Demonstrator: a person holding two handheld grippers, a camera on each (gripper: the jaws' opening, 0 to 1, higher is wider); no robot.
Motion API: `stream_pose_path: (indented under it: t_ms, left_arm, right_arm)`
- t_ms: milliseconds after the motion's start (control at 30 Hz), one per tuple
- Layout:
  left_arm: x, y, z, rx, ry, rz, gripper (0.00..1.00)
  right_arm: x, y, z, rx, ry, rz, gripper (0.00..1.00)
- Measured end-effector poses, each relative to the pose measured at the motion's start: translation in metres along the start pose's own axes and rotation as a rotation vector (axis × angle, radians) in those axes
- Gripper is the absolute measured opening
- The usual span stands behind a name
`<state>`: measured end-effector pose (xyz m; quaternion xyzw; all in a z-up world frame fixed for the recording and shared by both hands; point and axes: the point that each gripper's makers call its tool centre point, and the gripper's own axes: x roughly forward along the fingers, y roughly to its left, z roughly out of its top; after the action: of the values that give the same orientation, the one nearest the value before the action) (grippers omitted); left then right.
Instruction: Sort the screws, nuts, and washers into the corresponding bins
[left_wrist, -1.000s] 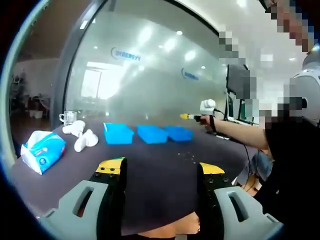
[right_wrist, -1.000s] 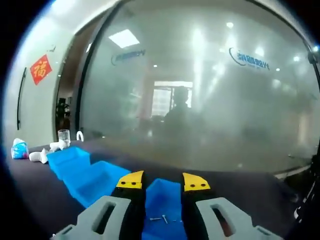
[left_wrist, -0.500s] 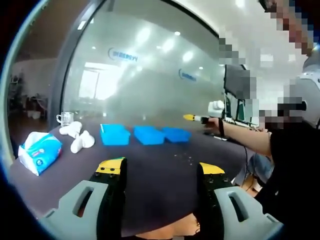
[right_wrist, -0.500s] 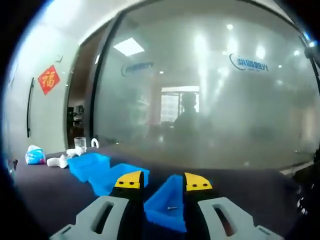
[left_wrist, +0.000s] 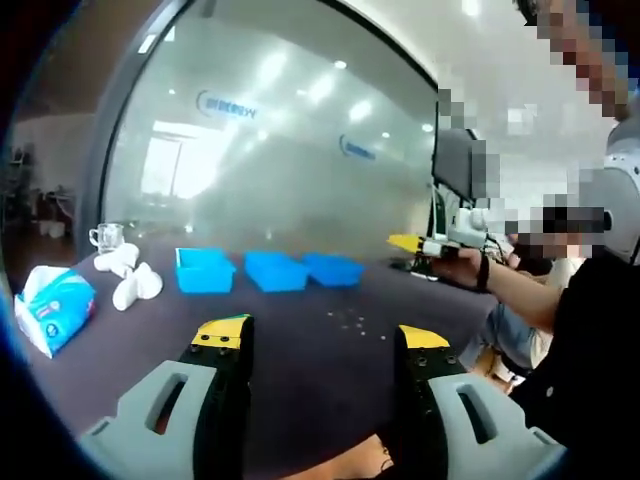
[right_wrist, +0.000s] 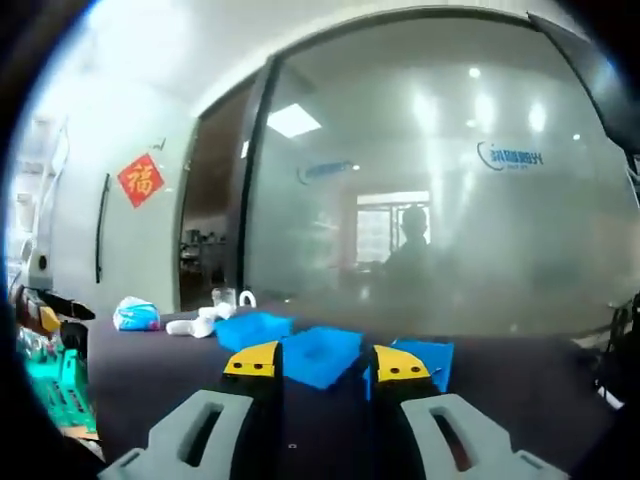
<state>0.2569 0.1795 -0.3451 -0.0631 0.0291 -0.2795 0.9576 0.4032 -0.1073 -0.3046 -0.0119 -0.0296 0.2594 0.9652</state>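
Left gripper (left_wrist: 318, 338) gaping, jaws wide apart, nothing between them, low over the dark table (left_wrist: 300, 345). Right gripper (right_wrist: 325, 362) also parted with a narrower gap, empty as far as visible; also seen from the left gripper view at right (left_wrist: 410, 242), held in a person's hand, raised off the table, yellow tips only, jaw gap unreadable from there. Loose hardware (left_wrist: 352, 321): small scatter of pale specks on the table, between the left jaws and the bins; too small to tell screws from nuts from washers. Probably light, rigid, smooth metal, prone to skidding or rolling when nudged; washers likely lie flat and hard to get under. Best bet: pinch one piece at a time across its edges or a screw across the shank, tips pressed close to the tabletop. Three blue bins (left_wrist: 276, 270) in a row further back, just beside each other; same row in the right gripper view (right_wrist: 322, 353) right behind the jaw tips. Off to the side: tissue pack (left_wrist: 52, 306), white lumpy items (left_wrist: 130, 282), glass cup (left_wrist: 105, 237).
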Motion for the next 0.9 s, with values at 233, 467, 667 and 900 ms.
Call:
stream_pose_path:
  t_ms: [233, 467, 667, 900]
  left_arm:
    - [0.001, -0.002, -0.002, 0.006, 0.012, -0.011, 0.55]
    - [0.000, -0.006, -0.007, 0.009, 0.032, -0.014, 0.55]
    - [0.001, -0.006, -0.009, 0.017, 0.047, -0.017, 0.55]
    - [0.012, -0.016, -0.011, 0.034, 0.071, -0.065, 0.55]
  right_arm:
    - [-0.042, 0.027, -0.006, -0.013, 0.008, 0.048, 0.35]
    - [-0.068, 0.034, -0.034, -0.031, 0.095, 0.079, 0.42]
    - [-0.087, 0.032, -0.058, 0.050, 0.204, 0.118, 0.45]
    - [-0.104, 0.032, -0.071, 0.044, 0.271, 0.148, 0.45]
